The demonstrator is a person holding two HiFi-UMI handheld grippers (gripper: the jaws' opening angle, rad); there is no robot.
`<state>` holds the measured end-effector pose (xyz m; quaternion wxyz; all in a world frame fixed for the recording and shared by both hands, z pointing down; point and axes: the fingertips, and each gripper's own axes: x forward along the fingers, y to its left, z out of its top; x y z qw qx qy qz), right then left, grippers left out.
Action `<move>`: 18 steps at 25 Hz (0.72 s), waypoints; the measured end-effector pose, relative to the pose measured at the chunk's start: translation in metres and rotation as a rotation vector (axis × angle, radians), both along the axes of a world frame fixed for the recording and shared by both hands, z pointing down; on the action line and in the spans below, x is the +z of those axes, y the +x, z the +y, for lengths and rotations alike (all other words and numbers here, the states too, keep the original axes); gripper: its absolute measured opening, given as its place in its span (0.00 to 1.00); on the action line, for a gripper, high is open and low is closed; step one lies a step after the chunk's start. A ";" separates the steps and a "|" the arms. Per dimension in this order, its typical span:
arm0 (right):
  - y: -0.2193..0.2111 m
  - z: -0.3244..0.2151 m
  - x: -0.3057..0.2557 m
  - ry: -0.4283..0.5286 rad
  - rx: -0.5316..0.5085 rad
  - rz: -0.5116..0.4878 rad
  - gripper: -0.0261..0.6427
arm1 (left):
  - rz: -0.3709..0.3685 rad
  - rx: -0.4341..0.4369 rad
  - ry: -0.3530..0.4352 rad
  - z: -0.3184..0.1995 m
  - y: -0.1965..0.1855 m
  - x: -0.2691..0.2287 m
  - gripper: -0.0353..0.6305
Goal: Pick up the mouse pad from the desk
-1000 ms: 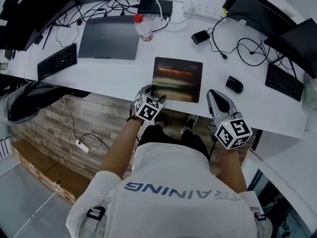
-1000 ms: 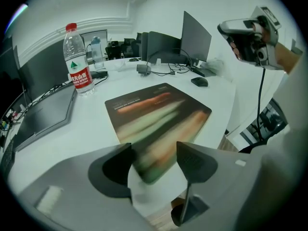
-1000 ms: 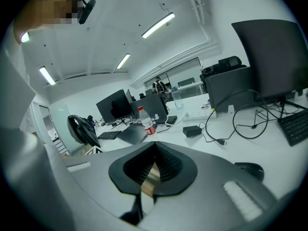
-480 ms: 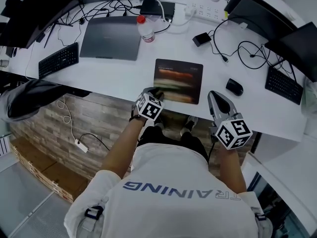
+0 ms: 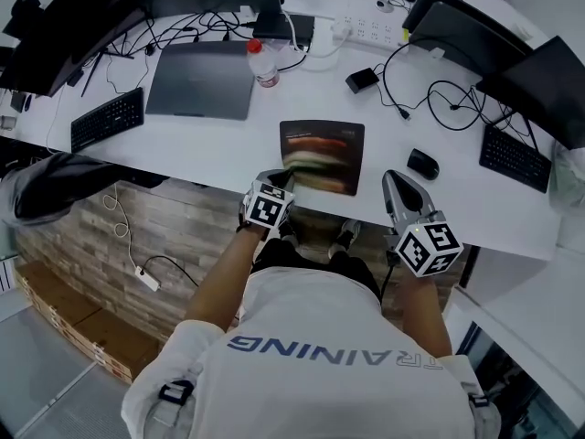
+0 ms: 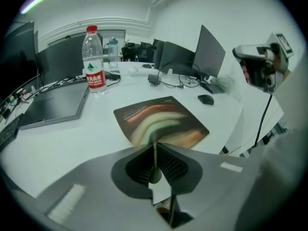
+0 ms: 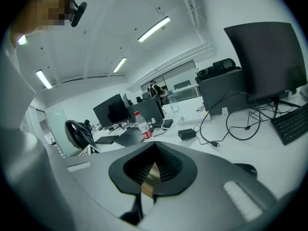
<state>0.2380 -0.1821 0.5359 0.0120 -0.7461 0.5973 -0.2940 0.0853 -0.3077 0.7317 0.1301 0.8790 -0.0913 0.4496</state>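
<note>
The mouse pad [image 5: 322, 154], dark with orange and green streaks, lies flat on the white desk [image 5: 228, 144] close to its near edge. My left gripper [image 5: 281, 179] is at the pad's near left corner. In the left gripper view its jaws are closing, with the thin edge of the mouse pad [image 6: 161, 121] pinched in the left gripper [image 6: 154, 146]. My right gripper [image 5: 395, 179] hovers over the desk edge to the right of the pad, apart from it. In the right gripper view, the right gripper [image 7: 155, 146] is shut with nothing in it.
A black mouse [image 5: 421, 164] sits just right of the pad. A water bottle [image 5: 261, 62] and a closed grey laptop [image 5: 201, 79] stand behind it. Keyboards lie at far left [image 5: 107, 119] and far right [image 5: 515, 157]. Cables and monitors crowd the back.
The left gripper's jaws have come together on the pad's near left corner, and the gripper has rolled a little. The right gripper has stayed where it was.
</note>
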 end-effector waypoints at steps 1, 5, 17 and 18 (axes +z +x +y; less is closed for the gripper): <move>0.001 0.001 -0.002 0.004 0.003 0.003 0.06 | 0.024 -0.008 0.003 -0.002 0.002 -0.007 0.09; 0.004 0.000 -0.012 0.023 0.004 0.013 0.06 | 0.144 -0.023 0.044 -0.008 0.014 -0.049 0.09; 0.014 -0.021 -0.084 0.160 -0.032 0.136 0.06 | 0.474 -0.133 0.182 -0.039 0.025 -0.209 0.09; 0.016 -0.024 -0.092 0.176 -0.034 0.154 0.06 | 0.503 -0.141 0.197 -0.043 0.026 -0.223 0.09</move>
